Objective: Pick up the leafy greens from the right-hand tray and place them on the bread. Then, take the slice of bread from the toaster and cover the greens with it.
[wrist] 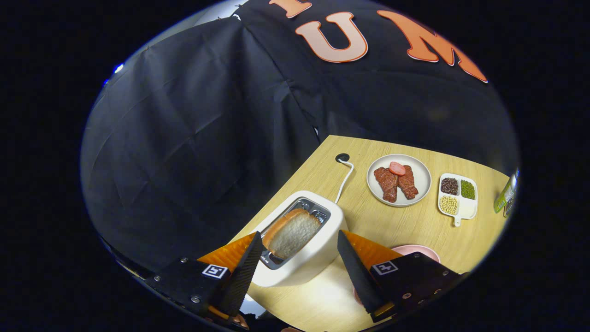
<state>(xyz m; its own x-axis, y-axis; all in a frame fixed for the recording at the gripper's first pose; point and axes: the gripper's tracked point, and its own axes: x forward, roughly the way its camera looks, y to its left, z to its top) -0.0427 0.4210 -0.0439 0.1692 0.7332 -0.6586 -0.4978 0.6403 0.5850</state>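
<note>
A white toaster (pixel 308 249) stands on the wooden table (pixel 415 230), just ahead of my fingers and partly between them. A slice of bread (pixel 293 233) sticks up out of its slot, tilted, with its crust on the left side. My gripper (pixel 299 240) is open, its two fingers spread wide above the toaster, one on each side of the slice and clear of it. Nothing is held between the fingers.
A white cable (pixel 345 177) runs from the toaster to a hole in the table. Beyond lie a white plate (pixel 421 184) with meat pieces and a small divided dish (pixel 457 196) of beans. A pink plate rim (pixel 417 250) shows behind the right finger. A green bottle (pixel 506 196) stands far right.
</note>
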